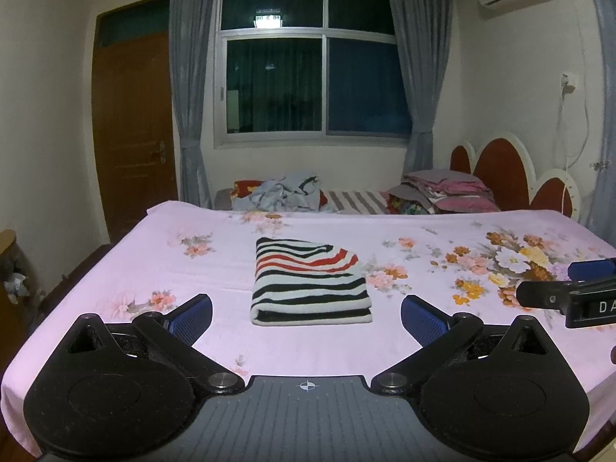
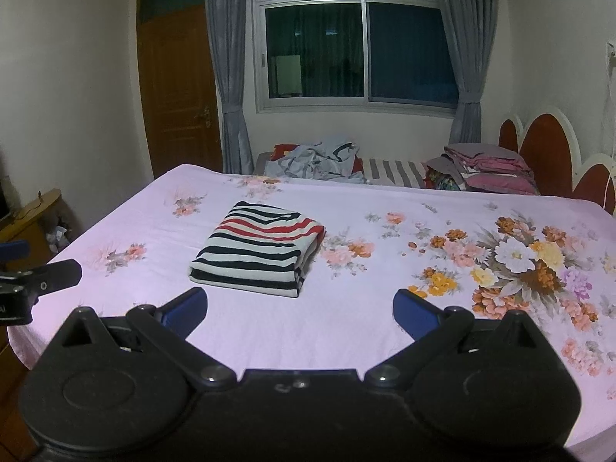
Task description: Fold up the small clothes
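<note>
A small striped garment (image 1: 310, 281) in black, white and red lies folded into a neat rectangle on the pink floral bedsheet (image 1: 154, 254). My left gripper (image 1: 306, 317) hovers just short of its near edge, open, nothing between the blue pads. In the right wrist view the same folded garment (image 2: 258, 248) lies ahead and to the left of my right gripper (image 2: 300, 313), which is open and empty too. The right gripper's side (image 1: 569, 288) pokes in at the right edge of the left wrist view; the left gripper's side (image 2: 34, 281) shows at the left edge of the right wrist view.
A heap of loose clothes (image 1: 285, 192) and a stack of folded bedding (image 1: 450, 190) sit at the far side of the bed by a red headboard (image 1: 500, 169). A wooden door (image 1: 131, 131) and curtained window (image 1: 312, 65) stand behind. A low cabinet (image 2: 27, 223) is left of the bed.
</note>
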`<state>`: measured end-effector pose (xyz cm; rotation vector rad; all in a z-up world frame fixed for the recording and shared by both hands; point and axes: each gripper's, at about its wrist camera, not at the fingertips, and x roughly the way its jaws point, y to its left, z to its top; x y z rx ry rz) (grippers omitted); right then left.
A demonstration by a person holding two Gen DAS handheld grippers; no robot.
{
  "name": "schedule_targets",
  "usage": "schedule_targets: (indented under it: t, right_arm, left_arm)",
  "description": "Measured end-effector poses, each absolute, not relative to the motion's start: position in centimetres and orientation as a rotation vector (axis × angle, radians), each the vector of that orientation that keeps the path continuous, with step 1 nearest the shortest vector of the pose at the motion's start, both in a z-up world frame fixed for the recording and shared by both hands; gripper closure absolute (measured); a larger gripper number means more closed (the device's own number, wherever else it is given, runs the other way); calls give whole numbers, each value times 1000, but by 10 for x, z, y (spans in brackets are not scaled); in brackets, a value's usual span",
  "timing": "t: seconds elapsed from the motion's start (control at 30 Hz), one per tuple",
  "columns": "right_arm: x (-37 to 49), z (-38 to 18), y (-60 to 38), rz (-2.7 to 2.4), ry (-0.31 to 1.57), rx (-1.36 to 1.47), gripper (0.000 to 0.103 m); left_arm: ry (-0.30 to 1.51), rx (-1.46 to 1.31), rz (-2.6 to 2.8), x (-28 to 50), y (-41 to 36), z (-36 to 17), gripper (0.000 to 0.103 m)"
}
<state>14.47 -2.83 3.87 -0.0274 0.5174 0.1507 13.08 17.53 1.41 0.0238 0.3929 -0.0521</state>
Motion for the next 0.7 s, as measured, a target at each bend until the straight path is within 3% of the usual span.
schedule_targets:
  t: [0.7]
  right_arm:
    - [144, 41, -32, 145, 511, -31, 0]
  left_arm:
    - [387, 30, -65, 130, 172, 17, 0]
